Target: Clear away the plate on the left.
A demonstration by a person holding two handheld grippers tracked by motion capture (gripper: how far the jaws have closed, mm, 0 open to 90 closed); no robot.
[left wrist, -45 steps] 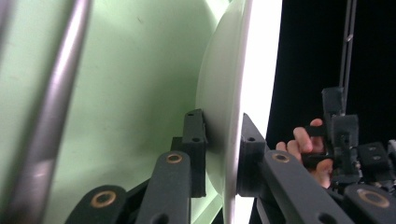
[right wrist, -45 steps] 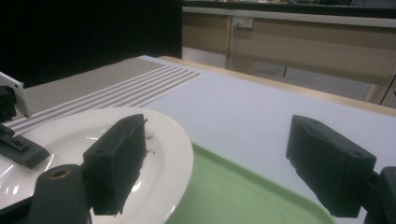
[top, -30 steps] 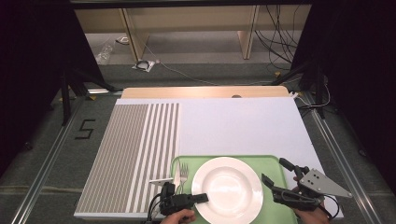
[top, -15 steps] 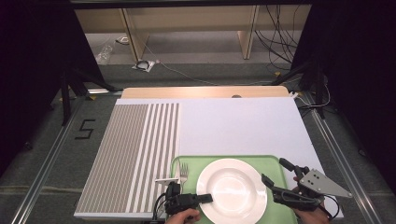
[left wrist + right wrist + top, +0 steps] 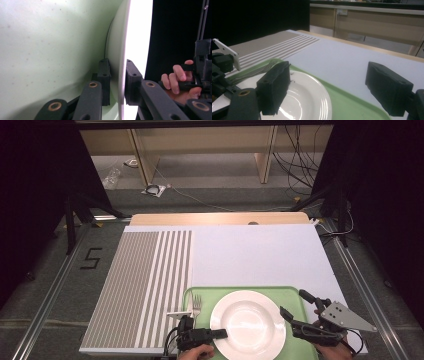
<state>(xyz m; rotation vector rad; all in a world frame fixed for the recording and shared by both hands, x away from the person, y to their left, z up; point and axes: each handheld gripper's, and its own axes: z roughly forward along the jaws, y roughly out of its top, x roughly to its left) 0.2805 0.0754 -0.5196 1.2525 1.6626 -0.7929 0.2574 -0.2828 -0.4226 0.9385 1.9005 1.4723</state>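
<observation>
A white plate lies on a green tray at the table's near edge. A fork rests on the tray just left of the plate. My left gripper reaches in from the left and is shut on the plate's left rim. In the left gripper view the pads press either side of the plate, seen edge-on. My right gripper stands open beside the plate's right edge; its wide-apart jaws frame the plate and tray, holding nothing.
A grey striped mat covers the table's left part and a plain white mat the right. The tray sits across their near boundary. Beyond the table's wooden far edge, cables lie on the floor.
My left gripper has slid right from beside the fork to the plate's left rim and closed on it. The right gripper has barely shifted.
</observation>
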